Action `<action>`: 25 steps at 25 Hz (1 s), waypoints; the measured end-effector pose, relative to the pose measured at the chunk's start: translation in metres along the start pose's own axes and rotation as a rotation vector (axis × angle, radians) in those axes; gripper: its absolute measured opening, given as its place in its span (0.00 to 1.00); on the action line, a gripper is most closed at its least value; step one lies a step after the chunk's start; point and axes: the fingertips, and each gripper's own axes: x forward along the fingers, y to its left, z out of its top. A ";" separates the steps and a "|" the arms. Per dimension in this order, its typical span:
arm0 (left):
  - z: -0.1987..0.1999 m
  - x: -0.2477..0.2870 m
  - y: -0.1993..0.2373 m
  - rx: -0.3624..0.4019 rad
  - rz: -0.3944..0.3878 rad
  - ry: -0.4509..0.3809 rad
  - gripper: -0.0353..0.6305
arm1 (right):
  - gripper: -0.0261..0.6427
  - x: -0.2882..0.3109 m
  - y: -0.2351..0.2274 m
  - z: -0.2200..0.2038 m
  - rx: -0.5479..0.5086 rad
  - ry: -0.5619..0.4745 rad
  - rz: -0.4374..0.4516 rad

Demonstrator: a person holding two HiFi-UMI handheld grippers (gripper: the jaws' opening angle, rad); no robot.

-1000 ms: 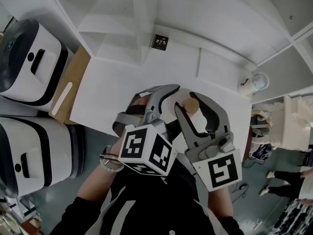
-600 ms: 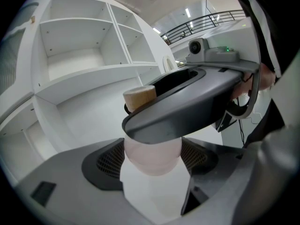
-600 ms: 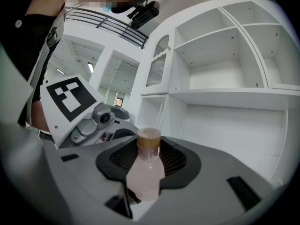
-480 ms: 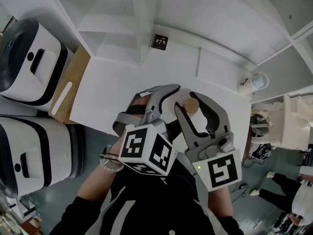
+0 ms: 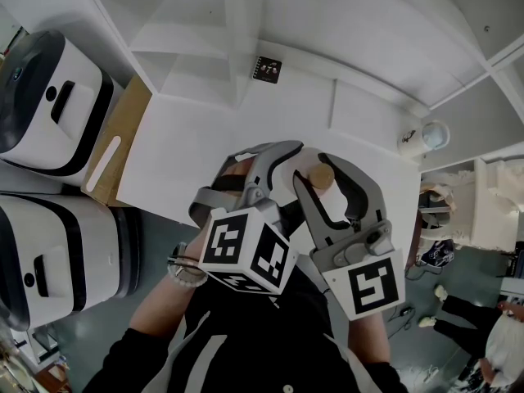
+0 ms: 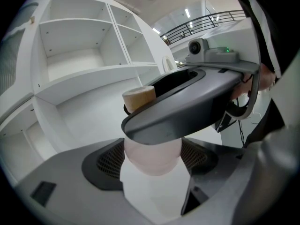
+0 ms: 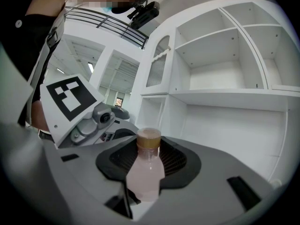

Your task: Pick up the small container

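Change check: my left claw (image 6: 152,175), my right claw (image 7: 145,184) and the small container (image 7: 146,165) hold the same pose as in the earlier frames. Only a person (image 5: 471,327) on the floor, well to the right of the small container, has shifted.

Right claw: the jaws pinch the small container's pale pink body on both sides. Its tan cap stands upright above the pads.

Left claw: the jaws are closed against the same body from a crossing direction. One right-claw jaw passes just in front of the cap in the left gripper view.

Below the small container lies the white table (image 5: 188,154); I cannot tell whether the base rests on it. Beyond the small container stands the white shelf unit (image 5: 196,31).
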 end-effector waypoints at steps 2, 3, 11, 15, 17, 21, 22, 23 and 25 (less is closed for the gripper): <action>0.000 0.000 0.000 0.000 -0.001 -0.001 0.62 | 0.26 0.000 0.000 0.000 -0.002 0.001 -0.001; 0.000 0.000 0.000 0.001 -0.001 -0.001 0.62 | 0.26 0.000 0.000 0.000 -0.003 0.002 0.000; 0.000 0.000 -0.001 0.003 -0.004 -0.002 0.62 | 0.26 0.000 0.001 0.000 -0.003 0.003 -0.001; 0.001 0.000 -0.001 0.003 -0.006 -0.003 0.62 | 0.26 -0.001 0.000 0.000 -0.004 0.007 -0.002; 0.001 0.000 -0.002 0.003 -0.007 -0.003 0.62 | 0.26 -0.001 0.001 -0.001 -0.005 0.010 -0.001; -0.001 0.001 -0.001 0.002 -0.008 -0.002 0.62 | 0.26 0.000 0.000 -0.002 -0.004 0.012 -0.001; -0.001 0.001 -0.001 0.002 -0.009 -0.002 0.62 | 0.26 0.001 0.000 -0.003 -0.004 0.013 0.000; -0.001 0.002 -0.001 0.001 -0.009 -0.001 0.62 | 0.26 0.001 0.000 -0.003 -0.004 0.012 0.000; -0.001 0.003 -0.001 0.000 -0.010 -0.001 0.62 | 0.26 0.002 -0.001 -0.003 -0.004 0.012 0.001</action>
